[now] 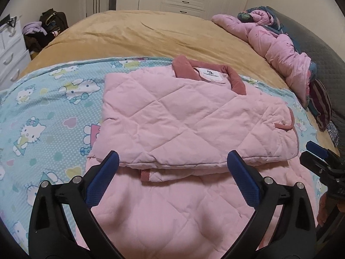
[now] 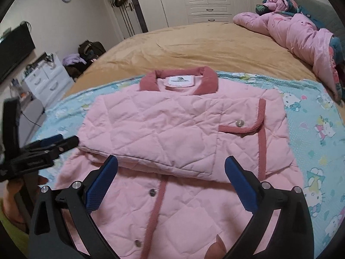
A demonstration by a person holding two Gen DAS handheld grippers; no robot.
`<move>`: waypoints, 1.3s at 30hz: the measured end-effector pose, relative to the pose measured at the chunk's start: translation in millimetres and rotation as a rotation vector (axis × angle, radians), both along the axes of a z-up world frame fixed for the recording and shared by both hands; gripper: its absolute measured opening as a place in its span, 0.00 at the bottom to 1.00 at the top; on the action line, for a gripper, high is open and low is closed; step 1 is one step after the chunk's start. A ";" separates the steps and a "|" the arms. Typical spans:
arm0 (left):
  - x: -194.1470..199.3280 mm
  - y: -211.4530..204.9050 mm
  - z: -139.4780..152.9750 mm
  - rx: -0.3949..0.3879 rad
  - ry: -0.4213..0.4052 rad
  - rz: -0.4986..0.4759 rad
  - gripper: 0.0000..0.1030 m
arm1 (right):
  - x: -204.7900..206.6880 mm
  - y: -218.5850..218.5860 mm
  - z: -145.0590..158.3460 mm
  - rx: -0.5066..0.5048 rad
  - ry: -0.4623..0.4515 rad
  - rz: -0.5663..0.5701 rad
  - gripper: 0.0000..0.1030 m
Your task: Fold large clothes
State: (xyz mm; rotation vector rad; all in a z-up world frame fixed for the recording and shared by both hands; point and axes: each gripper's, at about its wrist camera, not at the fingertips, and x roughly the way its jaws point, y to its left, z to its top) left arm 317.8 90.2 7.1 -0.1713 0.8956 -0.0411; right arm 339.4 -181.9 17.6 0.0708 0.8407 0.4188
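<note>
Both wrist views low, close over bed, facing wardrobe (image 2: 207, 0); share pink jacket (image 1: 183, 112).

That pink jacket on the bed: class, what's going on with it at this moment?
A person holding a two-finger gripper in each hand is folding a pink quilted jacket spread on a Hello Kitty sheet over the bed. The jacket's sides are already folded across its front, collar at the far end, while its lower part lies unfolded nearest the cameras. The left gripper and right gripper both hover open above that lower part, gripping nothing. A crumpled pink duvet lies at the far right.
</note>
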 end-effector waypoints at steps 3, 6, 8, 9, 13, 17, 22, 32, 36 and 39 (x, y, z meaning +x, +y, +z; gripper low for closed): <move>-6.4 -1.9 6.4 0.002 -0.012 -0.004 0.91 | -9.6 -0.3 10.7 -0.002 -0.025 0.001 0.96; -14.9 -3.9 14.4 0.002 -0.029 -0.007 0.91 | -20.8 -1.8 21.5 0.019 -0.040 0.008 0.96; -20.0 -4.6 19.0 0.001 -0.039 -0.005 0.91 | -28.5 -2.8 29.1 0.032 -0.051 0.018 0.96; -23.9 -5.0 22.3 -0.005 -0.045 -0.005 0.91 | -33.3 -3.3 34.0 0.038 -0.061 0.021 0.96; -36.4 -6.2 33.3 -0.016 -0.068 -0.005 0.91 | -51.8 -6.0 51.9 0.042 -0.102 0.029 0.96; -49.3 -9.2 45.6 -0.014 -0.097 -0.008 0.91 | -68.2 -10.2 65.7 0.053 -0.130 0.036 0.96; -66.1 -12.2 56.2 0.002 -0.123 -0.010 0.91 | -86.3 -18.4 78.5 0.064 -0.153 0.032 0.96; -99.9 -15.7 72.7 0.009 -0.156 -0.005 0.91 | -117.6 -31.9 91.1 0.045 -0.197 0.022 0.96; -111.2 -17.8 75.8 0.012 -0.161 -0.008 0.91 | -127.3 -34.8 92.5 0.038 -0.204 0.030 0.96; -120.2 -20.4 76.6 0.015 -0.166 -0.011 0.91 | -134.3 -37.4 93.3 0.032 -0.213 0.031 0.96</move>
